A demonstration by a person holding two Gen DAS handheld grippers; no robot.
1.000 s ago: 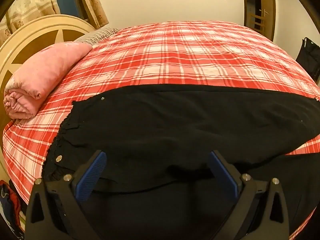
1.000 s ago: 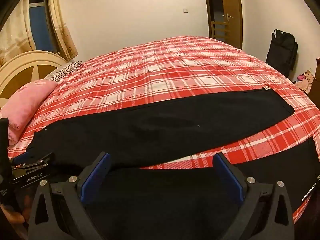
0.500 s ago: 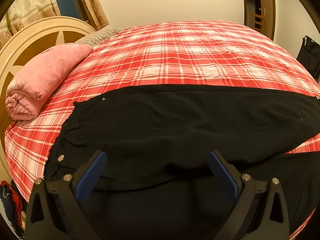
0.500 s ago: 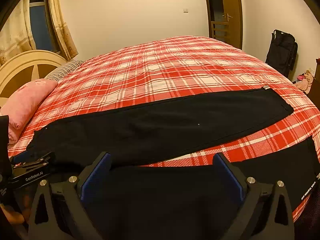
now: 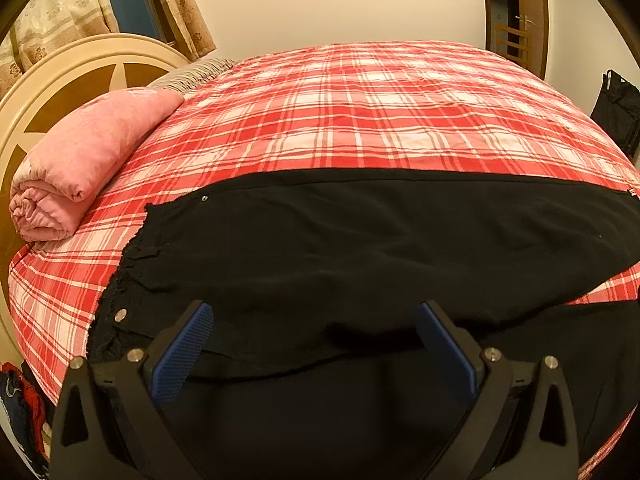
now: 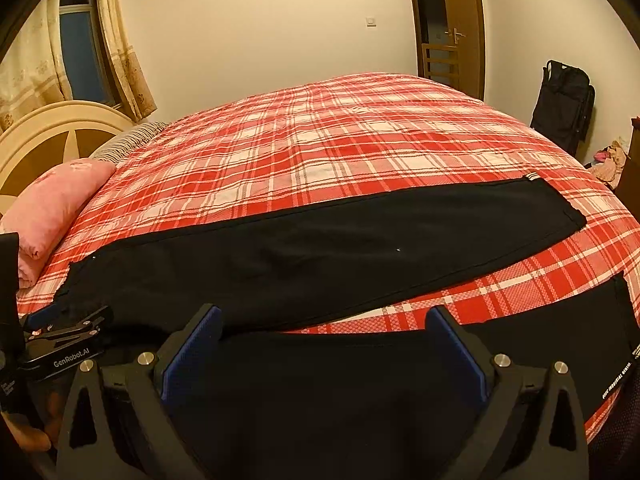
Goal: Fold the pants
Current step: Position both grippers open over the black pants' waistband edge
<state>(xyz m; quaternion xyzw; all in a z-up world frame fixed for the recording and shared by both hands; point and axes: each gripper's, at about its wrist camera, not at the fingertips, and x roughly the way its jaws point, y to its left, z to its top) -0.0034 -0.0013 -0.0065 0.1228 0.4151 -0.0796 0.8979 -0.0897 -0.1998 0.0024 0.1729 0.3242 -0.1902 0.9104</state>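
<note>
Plaid bed [image 5: 360, 120]: pants [image 5: 360, 240] flat under both gaping tongs [image 5: 314, 344].

The black pants [image 6: 328, 248] lie spread flat across the near edge of the bed, waistband with metal snaps to the left, two legs splayed apart rightward.

place: home bedroom | cues: plaid-covered bed [image 6: 360, 152], headboard [image 5: 52, 92], curtains [image 6: 120, 40], door [image 6: 452, 28]
</note>
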